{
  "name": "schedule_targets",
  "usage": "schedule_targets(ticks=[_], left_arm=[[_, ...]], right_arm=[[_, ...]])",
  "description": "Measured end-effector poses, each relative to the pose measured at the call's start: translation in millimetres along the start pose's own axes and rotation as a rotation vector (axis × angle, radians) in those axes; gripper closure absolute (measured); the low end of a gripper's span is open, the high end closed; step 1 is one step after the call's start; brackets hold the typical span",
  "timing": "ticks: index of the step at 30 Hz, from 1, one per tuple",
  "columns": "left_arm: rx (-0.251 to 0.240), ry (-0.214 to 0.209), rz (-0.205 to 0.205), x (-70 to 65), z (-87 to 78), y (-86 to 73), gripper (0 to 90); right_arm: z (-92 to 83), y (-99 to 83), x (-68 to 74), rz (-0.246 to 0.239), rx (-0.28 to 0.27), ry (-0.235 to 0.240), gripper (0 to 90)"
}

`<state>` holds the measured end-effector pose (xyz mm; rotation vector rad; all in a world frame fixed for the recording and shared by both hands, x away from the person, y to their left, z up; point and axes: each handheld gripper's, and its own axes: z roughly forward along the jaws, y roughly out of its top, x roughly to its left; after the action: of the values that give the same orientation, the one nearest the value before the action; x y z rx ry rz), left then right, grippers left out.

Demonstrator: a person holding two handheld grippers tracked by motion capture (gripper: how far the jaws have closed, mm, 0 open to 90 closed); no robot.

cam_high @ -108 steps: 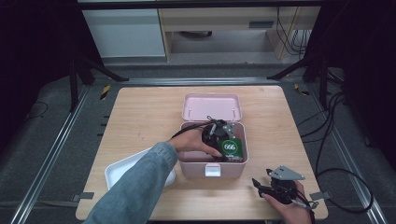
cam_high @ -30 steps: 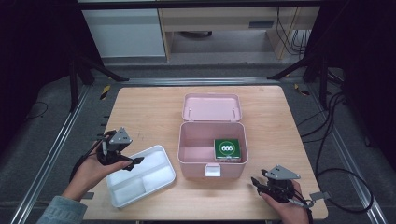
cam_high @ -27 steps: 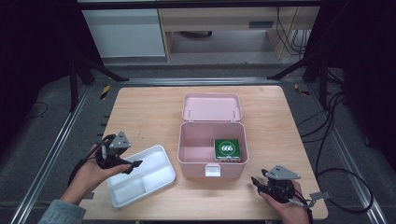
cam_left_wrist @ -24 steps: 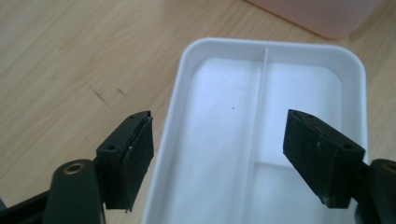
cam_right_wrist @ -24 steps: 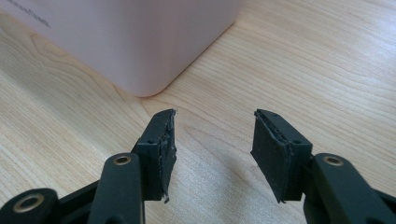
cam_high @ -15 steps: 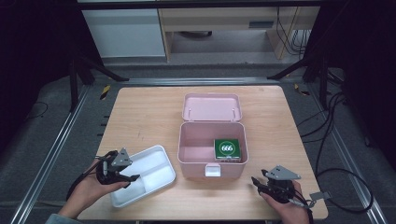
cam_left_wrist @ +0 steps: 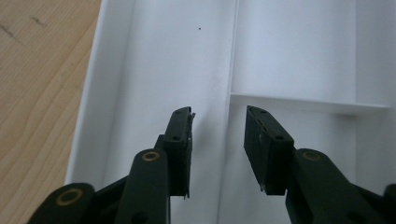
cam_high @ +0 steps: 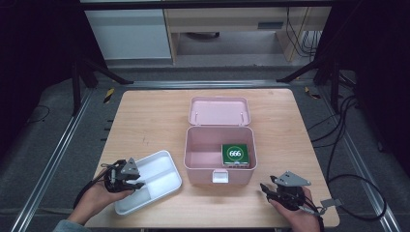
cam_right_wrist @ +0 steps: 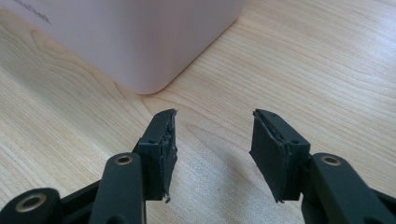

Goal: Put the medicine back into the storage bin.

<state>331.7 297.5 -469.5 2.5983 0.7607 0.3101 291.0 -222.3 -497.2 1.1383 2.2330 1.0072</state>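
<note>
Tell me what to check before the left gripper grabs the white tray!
1. Left gripper over the white tray: ok.
2. Tray's divider ridge between the jaws: ok; they have just been closing and the pads don't press it yet.
3. Tray compartments bare: ok.
4. Pink box open, lid back: ok.
5. Green box inside the pink box: ok.
6. Right gripper open, nothing held, off the pink box: ok.

The high view looks down and forward over the table [cam_high: 145, 121]. The left gripper view sits close over the tray [cam_left_wrist: 154, 60], at 7 o'clock in the high view [cam_high: 164, 174]; the right gripper view faces the box [cam_right_wrist: 140, 42] corner, near 5 o'clock.
</note>
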Motion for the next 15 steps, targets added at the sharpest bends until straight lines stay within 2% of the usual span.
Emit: schedule_targets(ticks=[10, 15], left_arm=[[0.026, -0.024, 0.022, 1.2, 7.4, 1.0, 75.0], [0.021, -0.039, 0.021, 1.9, 8.4, 1.6, 80.1]], right_arm=[[1.0, 0.2, 1.0, -0.005, 0.003, 0.003, 50.2], [1.2, 0.0, 1.2, -0.006, 0.003, 0.006, 50.2]])
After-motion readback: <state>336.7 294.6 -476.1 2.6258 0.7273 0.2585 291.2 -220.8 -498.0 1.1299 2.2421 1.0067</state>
